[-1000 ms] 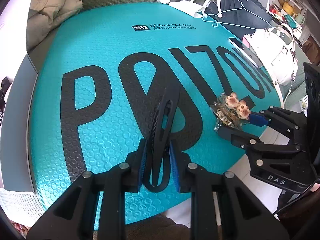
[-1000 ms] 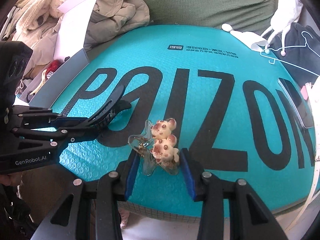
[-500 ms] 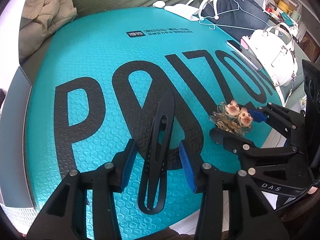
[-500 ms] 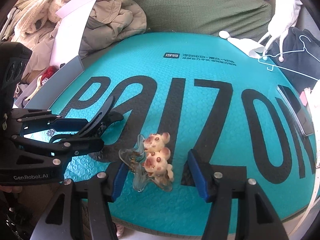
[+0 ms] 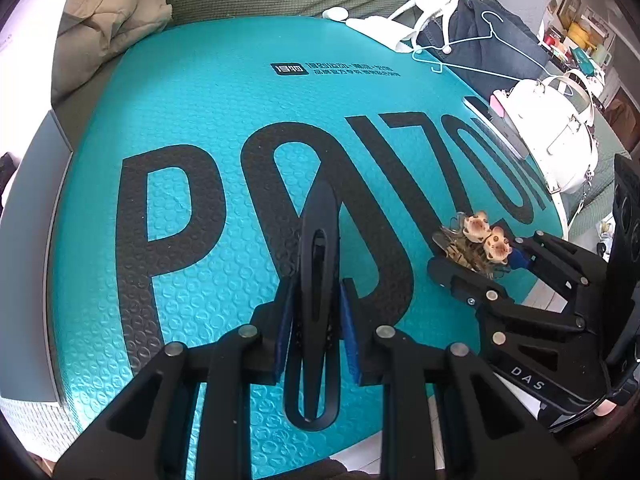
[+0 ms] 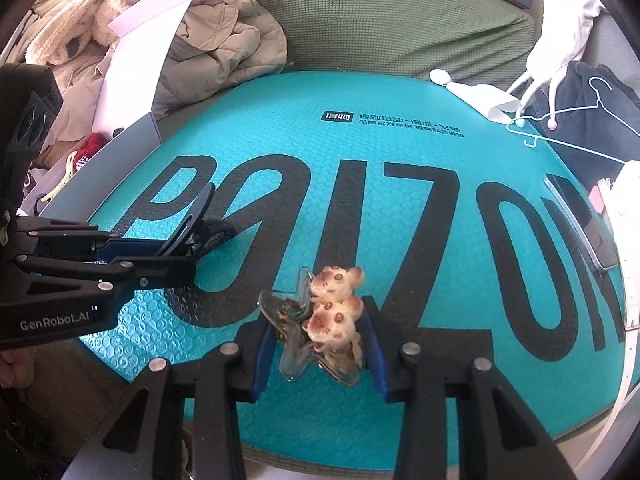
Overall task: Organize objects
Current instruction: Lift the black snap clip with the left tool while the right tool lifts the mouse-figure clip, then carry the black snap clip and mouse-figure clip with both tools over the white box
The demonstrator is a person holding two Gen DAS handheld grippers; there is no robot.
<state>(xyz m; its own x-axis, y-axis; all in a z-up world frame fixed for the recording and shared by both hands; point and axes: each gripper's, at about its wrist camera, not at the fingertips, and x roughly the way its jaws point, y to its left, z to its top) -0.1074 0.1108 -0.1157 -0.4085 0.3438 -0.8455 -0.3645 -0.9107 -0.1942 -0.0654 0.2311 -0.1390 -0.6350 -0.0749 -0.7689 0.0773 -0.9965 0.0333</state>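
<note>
My left gripper (image 5: 316,324) is shut on a long black hair clip (image 5: 316,280), its blue pads pressing both sides; the clip points forward over the teal POIZON bubble mailer (image 5: 208,92). My right gripper (image 6: 318,344) is shut on a clear claw clip with two beige spotted bear figures (image 6: 332,316), near the mailer's front edge. In the left wrist view the right gripper (image 5: 476,256) and bear clip (image 5: 486,236) show at the right. In the right wrist view the left gripper (image 6: 176,248) with the black clip (image 6: 192,220) shows at the left.
Beige jackets (image 6: 216,52) and a green cushion (image 6: 380,24) lie behind the mailer. A dark garment with a light hanger (image 5: 480,40), a white handbag (image 5: 556,128) and a phone (image 5: 496,128) are at the right. A grey box edge (image 5: 40,184) is at the left.
Both grippers opened half a second ago, leaving the clips on the mailer, and have now closed on them again. Both have shifted slightly forward.
</note>
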